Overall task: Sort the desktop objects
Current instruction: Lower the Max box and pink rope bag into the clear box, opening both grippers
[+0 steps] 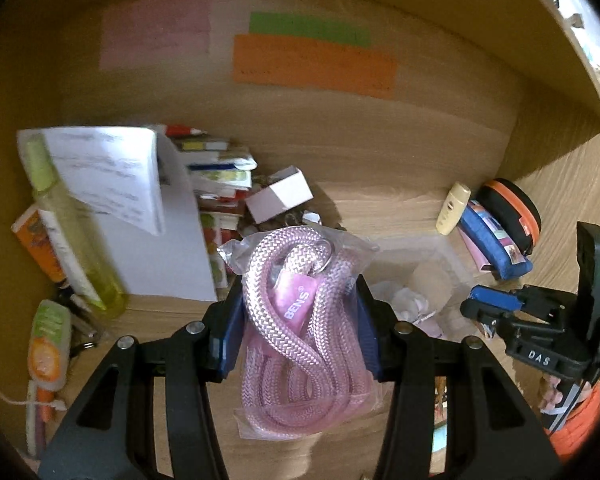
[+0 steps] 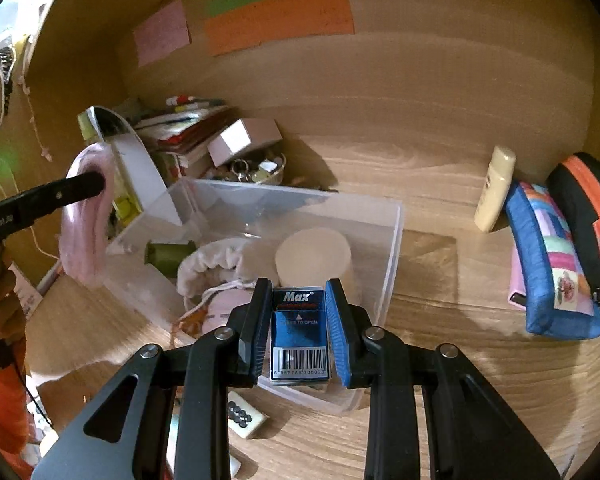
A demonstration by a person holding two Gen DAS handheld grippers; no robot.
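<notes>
Rope, pink and coiled in a clear bag (image 1: 296, 320), sits clamped between the pads of the left tool (image 1: 296, 332), held above the wooden surface (image 1: 380, 168). The right tool (image 2: 299, 332) grips a small blue Max box (image 2: 299, 336) over the near edge of a clear plastic bin (image 2: 392, 248), which holds a white drawstring pouch (image 2: 212, 264) and a pale cylinder (image 2: 314, 256).

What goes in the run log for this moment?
left gripper: holds bagged pink rope | right gripper: holds Max box | above clear bin
</notes>
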